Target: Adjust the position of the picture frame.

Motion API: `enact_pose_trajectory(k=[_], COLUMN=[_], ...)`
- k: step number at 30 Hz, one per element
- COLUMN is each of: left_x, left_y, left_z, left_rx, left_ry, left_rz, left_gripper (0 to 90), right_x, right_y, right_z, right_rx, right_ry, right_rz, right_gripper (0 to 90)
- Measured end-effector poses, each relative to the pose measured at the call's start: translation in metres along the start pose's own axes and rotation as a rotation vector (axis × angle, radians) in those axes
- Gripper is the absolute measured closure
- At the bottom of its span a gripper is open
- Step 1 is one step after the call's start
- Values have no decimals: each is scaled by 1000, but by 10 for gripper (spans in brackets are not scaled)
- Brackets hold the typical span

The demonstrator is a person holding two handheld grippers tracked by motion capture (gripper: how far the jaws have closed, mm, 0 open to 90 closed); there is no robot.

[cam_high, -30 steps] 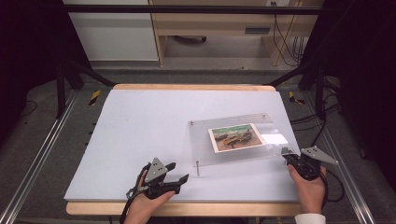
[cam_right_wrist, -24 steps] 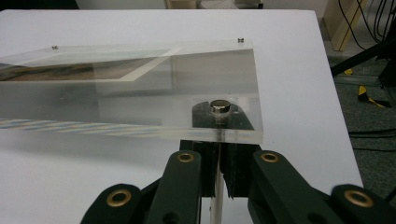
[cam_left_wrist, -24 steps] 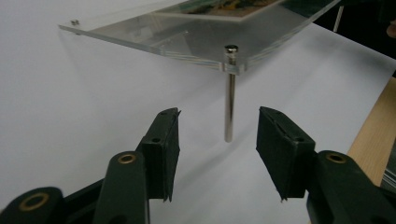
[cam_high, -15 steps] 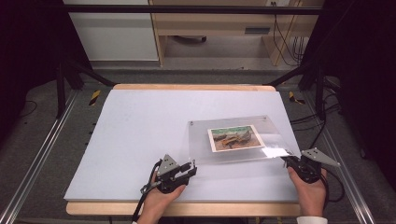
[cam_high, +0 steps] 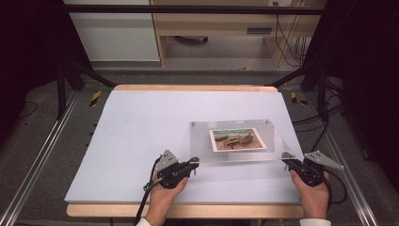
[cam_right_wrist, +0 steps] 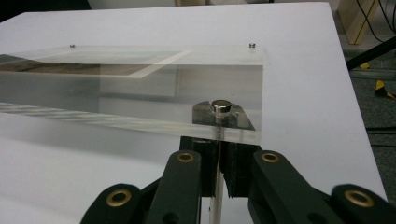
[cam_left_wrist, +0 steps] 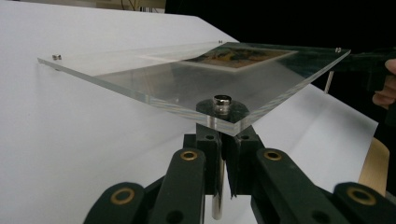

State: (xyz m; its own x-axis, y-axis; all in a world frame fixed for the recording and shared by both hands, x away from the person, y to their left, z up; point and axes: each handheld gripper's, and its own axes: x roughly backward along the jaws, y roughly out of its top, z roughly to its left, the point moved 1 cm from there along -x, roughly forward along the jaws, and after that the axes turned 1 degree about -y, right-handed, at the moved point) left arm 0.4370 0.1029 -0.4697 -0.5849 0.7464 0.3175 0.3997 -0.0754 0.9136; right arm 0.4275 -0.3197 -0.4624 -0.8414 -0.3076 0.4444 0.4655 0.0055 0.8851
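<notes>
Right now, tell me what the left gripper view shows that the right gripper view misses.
Left gripper view alone: the person's other hand at the far right edge. Right gripper view alone: grey floor with a yellow-black marker. Both: the clear acrylic frame holding a picture, and closed black jaws gripping a metal standoff post under a near corner.

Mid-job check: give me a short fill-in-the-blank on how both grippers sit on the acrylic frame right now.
1. The left gripper is shut on the metal ____ under the near left corner of the acrylic frame.
2. The right gripper holds the frame at its near ____ corner.
3. Between the clear panels lies a ____ with a white border.
4. The frame stands over a ____ table.

Missing words: post; right; photo; white
</notes>
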Motion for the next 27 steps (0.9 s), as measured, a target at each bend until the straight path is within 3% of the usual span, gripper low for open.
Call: enact_pose_trajectory(k=[2, 5, 9, 14, 17, 21, 24, 27], left_x=[0, 1, 0, -6, -9, -7, 3, 17], left_y=[1, 3, 6, 8, 10, 14, 22, 30], left_z=[0, -1, -1, 0, 0, 7, 12, 19], left_rx=[-1, -16, -18, 5, 6, 11, -33, -29], left_ry=[6, 13, 12, 11, 9, 29, 52, 58], left_rz=[18, 34, 51, 59, 51, 43, 20, 3], left_gripper=[840, 840, 833, 709, 800, 840, 841, 840], right_x=[-2, -5, -5, -5, -5, -5, -4, -4], right_y=[1, 3, 4, 3, 2, 3, 9, 15], right_z=[-1, -3, -2, -1, 0, 2, 14, 29], right_rx=[9, 31, 34, 30, 28, 27, 44, 33], right_ry=[1, 4, 8, 11, 5, 11, 9, 9], right_rz=[-4, -5, -8, 5, 10, 2, -37, -53], right_gripper=[776, 839, 847, 848, 848, 849, 850, 851])
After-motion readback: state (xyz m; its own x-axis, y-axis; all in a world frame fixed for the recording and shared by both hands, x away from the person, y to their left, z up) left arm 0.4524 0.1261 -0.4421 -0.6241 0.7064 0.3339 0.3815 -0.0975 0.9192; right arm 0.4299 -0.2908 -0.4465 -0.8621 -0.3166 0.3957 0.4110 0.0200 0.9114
